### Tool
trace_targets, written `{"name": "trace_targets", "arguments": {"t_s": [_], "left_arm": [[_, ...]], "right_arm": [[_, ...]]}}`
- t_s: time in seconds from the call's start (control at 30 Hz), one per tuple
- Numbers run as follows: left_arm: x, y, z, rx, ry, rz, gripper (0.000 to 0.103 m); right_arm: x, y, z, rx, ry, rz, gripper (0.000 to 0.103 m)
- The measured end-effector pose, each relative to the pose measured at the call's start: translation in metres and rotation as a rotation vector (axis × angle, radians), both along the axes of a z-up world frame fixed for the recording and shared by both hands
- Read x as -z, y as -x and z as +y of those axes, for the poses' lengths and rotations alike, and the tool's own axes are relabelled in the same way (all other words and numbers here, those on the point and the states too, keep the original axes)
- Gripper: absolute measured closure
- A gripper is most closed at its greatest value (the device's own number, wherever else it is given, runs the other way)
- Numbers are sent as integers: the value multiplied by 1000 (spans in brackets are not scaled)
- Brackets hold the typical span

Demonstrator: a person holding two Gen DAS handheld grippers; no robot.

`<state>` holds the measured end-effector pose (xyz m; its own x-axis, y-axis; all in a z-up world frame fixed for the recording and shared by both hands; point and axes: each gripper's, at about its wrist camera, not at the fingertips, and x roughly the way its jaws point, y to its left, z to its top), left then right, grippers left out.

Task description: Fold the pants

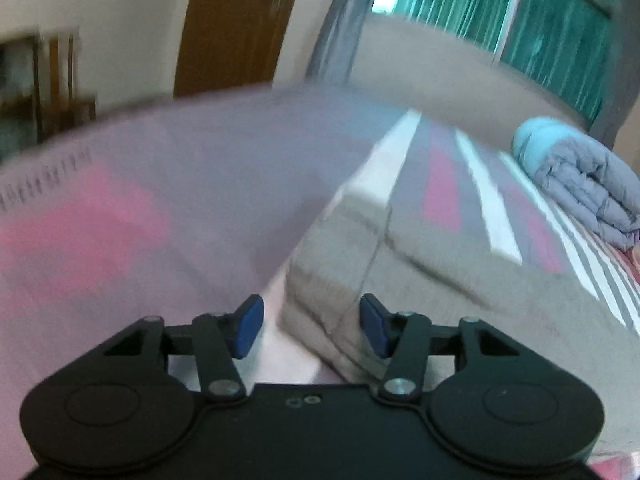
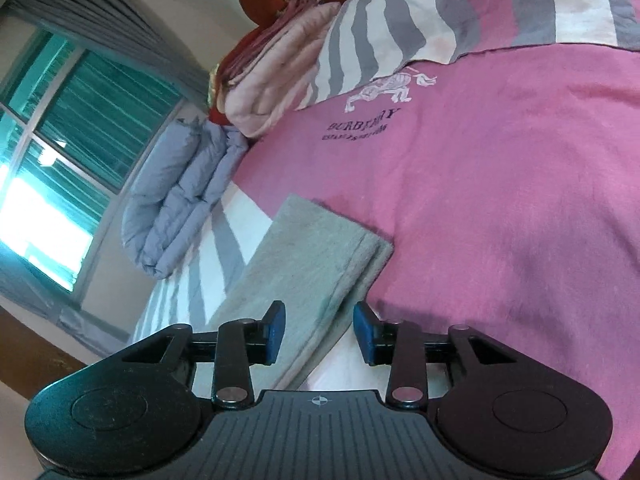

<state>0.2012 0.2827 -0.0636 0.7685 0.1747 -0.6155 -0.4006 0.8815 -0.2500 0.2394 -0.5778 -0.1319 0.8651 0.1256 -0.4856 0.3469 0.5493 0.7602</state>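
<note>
The grey pants lie folded into a thick stack on the bed, blurred in the left wrist view. My left gripper is open, and the near corner of the stack sits just beyond and partly between its blue pads without being pressed. In the right wrist view the pants form a long narrow folded strip with a seam along one edge. My right gripper is open over the strip's near end; the cloth lies between the pads, untouched by them.
A pink bedspread with a printed logo and grey-white stripes covers the bed. A folded blue-grey quilt and a pink blanket lie by a striped pillow. A window, curtain and brown door stand behind.
</note>
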Motion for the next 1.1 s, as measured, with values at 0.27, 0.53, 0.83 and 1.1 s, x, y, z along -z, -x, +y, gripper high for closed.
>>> {"name": "trace_targets", "arguments": {"t_s": [0.27,0.53,0.83,1.1], "left_arm": [[-31,2,-55,114,-155,-64,60],[-2,-7,-73,121,-205,74,50],[-20,23,-117,178,-190,-21,47],[12,22,-133,218,-104,-1,23]], "right_arm": [[-19,3,20,-25,20,-33,65],[-14,7,55,-48,-40,2,65],[-7,23,95,-103,-61,-6,65],[-4,23,100,-105,-80,11,65]]}}
